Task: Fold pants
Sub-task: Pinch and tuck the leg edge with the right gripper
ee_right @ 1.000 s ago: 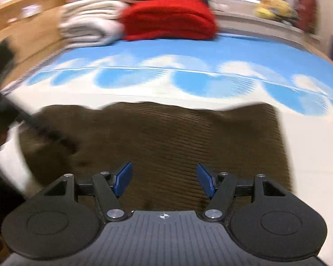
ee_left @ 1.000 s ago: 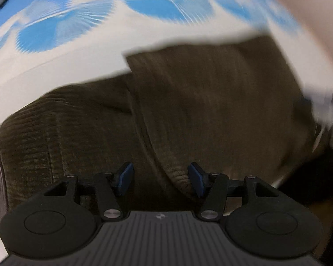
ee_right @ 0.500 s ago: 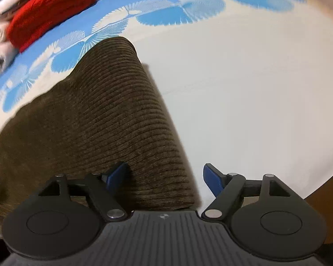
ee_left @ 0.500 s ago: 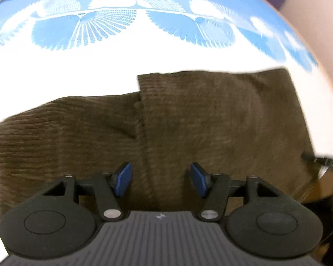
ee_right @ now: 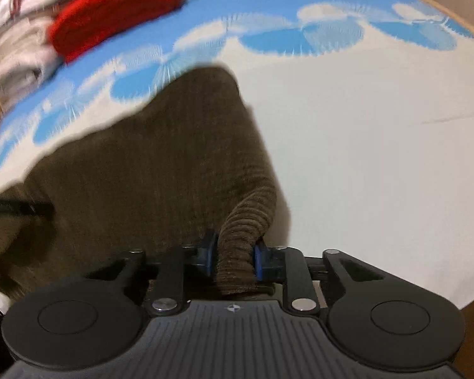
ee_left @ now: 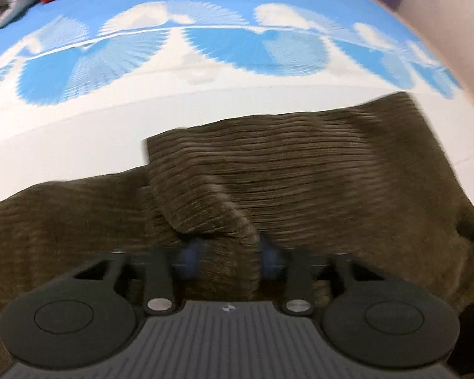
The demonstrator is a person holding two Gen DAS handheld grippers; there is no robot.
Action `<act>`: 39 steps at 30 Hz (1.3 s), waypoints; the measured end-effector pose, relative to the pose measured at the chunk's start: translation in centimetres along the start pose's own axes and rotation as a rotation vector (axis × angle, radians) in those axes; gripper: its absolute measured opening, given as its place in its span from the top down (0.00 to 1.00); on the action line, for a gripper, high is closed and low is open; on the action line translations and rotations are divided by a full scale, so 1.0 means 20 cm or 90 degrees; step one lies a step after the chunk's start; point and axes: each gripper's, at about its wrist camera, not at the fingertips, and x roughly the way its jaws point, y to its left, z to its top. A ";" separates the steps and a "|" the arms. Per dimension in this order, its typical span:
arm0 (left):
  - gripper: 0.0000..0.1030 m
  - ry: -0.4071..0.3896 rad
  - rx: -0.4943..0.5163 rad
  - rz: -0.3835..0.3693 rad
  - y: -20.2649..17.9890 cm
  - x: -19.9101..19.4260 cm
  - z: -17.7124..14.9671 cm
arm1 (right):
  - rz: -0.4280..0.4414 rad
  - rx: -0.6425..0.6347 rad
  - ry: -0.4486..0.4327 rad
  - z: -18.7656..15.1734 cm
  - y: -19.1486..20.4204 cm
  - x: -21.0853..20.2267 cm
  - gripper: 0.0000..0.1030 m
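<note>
At the bed's (ee_right: 379,158) far edge we saw 1 red folded item (ee_right: 117,15) beside pale folded linens (ee_right: 19,60). We counted 1 pair of brown corduroy pants (ee_left: 300,170) along the near edge. Both jaws had just closed: the left gripper (ee_left: 230,252) and right gripper (ee_right: 233,260) each pinched a bunched fold, loose half a second earlier.

Left gripper (ee_left: 229,254) and right gripper (ee_right: 232,260) both angled downward — jaws just closed, blue fingers (ee_right: 258,260) pinching brown corduroy pants (ee_right: 161,170).
</note>
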 end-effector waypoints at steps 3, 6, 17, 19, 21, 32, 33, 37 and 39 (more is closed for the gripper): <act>0.68 -0.022 0.029 -0.001 -0.07 0.01 0.01 | -0.010 -0.008 -0.057 0.02 0.00 -0.09 0.81; 0.68 -0.026 0.040 -0.007 -0.12 0.03 0.01 | -0.030 0.001 -0.085 0.02 -0.05 -0.16 0.81; 0.43 -0.025 0.042 0.007 -0.08 0.00 0.00 | -0.062 0.094 0.036 -0.03 -0.19 0.00 0.52; 0.42 -0.031 0.038 0.011 -0.06 -0.04 0.00 | -0.052 0.106 0.045 -0.04 -0.19 0.02 0.43; 0.40 -0.039 0.036 0.012 -0.05 -0.07 -0.01 | -0.057 0.107 0.051 -0.05 -0.18 0.03 0.35; 0.33 -0.089 -0.020 0.049 0.10 -0.24 0.00 | -0.070 0.069 0.025 -0.04 -0.09 0.02 0.71; 0.33 -0.100 -0.027 0.042 0.10 -0.26 0.01 | -0.066 0.068 0.016 -0.04 -0.08 0.01 0.74; 0.26 -0.135 -0.037 -0.069 0.08 -0.36 0.03 | -0.084 -0.022 -0.054 -0.01 0.10 -0.13 0.76; 0.22 -0.150 -0.038 -0.162 0.05 -0.41 0.03 | -0.071 -0.142 -0.127 -0.02 0.30 -0.24 0.77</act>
